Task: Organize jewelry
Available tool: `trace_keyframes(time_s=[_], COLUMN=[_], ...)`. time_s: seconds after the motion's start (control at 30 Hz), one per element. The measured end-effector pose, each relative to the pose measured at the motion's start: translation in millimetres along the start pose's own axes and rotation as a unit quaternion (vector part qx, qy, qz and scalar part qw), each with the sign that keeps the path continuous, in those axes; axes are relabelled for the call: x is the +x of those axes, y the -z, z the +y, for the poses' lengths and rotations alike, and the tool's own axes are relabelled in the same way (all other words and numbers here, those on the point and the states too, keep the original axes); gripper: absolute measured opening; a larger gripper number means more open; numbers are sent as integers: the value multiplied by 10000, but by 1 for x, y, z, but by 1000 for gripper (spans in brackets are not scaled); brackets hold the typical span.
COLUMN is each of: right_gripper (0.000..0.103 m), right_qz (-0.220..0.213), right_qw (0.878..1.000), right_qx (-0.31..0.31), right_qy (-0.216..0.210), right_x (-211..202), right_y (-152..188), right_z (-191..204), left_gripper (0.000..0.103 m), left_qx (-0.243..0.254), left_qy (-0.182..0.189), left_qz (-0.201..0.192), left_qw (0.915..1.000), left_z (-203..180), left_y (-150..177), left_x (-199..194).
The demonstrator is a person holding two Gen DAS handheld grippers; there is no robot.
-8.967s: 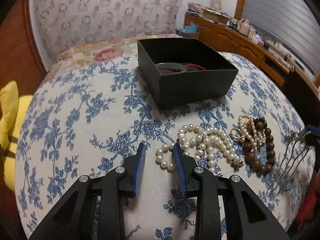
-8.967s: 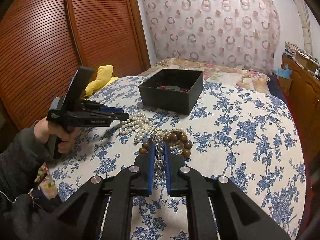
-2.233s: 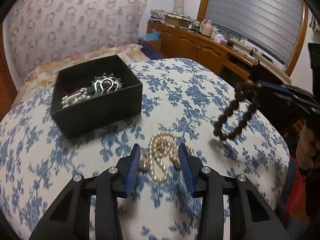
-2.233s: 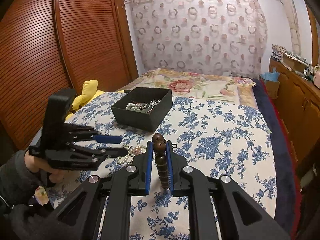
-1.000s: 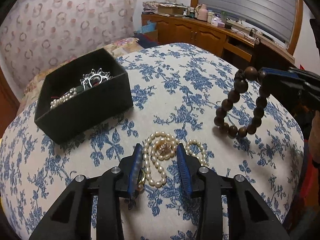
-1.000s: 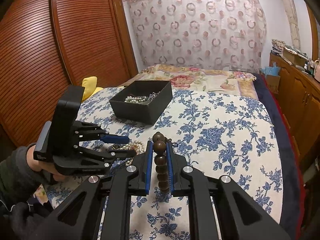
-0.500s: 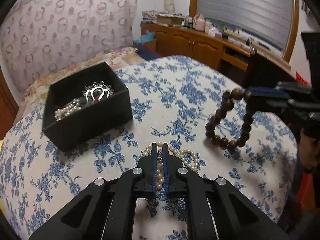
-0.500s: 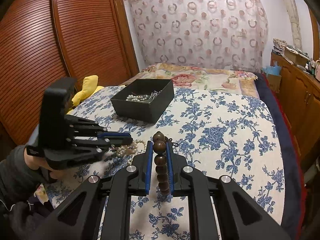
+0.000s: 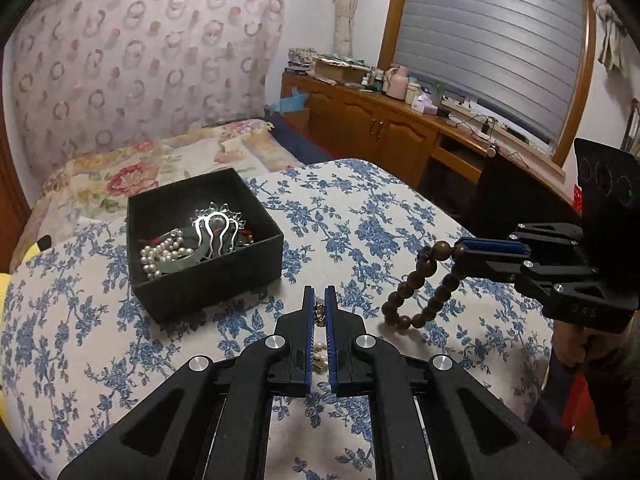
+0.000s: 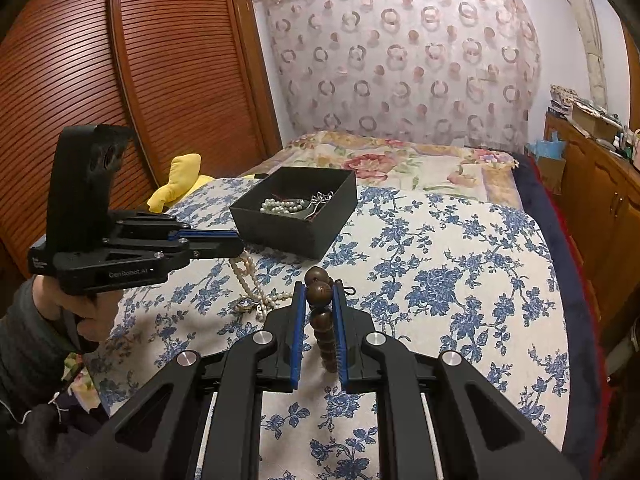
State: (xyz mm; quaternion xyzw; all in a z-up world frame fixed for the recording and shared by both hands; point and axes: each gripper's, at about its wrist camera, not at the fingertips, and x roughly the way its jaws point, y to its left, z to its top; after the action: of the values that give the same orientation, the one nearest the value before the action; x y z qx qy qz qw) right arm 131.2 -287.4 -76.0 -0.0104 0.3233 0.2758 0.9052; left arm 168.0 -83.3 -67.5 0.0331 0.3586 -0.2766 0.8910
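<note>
Your left gripper (image 10: 236, 246) and right gripper (image 10: 318, 300): matte black linkage frames, round silver screws, blue ribbed pads on the fingers (image 9: 307, 320). White "GenRobot.AI" lettering on left body. Your sleeve (image 10: 28, 344): dark grey.

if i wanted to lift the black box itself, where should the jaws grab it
Probably one thin upright wall of the black box, jaws coming down from above to straddle its rim. The near wall is bare, and the top is open; the pearls and silver hair comb lie lower inside.
</note>
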Motion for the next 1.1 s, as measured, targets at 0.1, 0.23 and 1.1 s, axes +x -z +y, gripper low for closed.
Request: trace_keyframes(time_s=[0.1,0.23,1.1], right_gripper=[15,15,15], right_qz=[10,14,73], right_qw=[10000,10000,9999], right_qx=[-20,-42,-88], right_qy=[-19,-34,-99], right_x=[-1,1,10], right_y=[-1,-3,-2], right_z=[3,7,14], left_gripper=[4,4,21], left_qx=[-8,-76,-204], left_qy=[-47,-101,-504], left_qz=[42,78,485], left_qw=[10000,9999,9973], left_z=[4,11,46], left_y=[5,14,45], left_x=[-2,-4,-3])
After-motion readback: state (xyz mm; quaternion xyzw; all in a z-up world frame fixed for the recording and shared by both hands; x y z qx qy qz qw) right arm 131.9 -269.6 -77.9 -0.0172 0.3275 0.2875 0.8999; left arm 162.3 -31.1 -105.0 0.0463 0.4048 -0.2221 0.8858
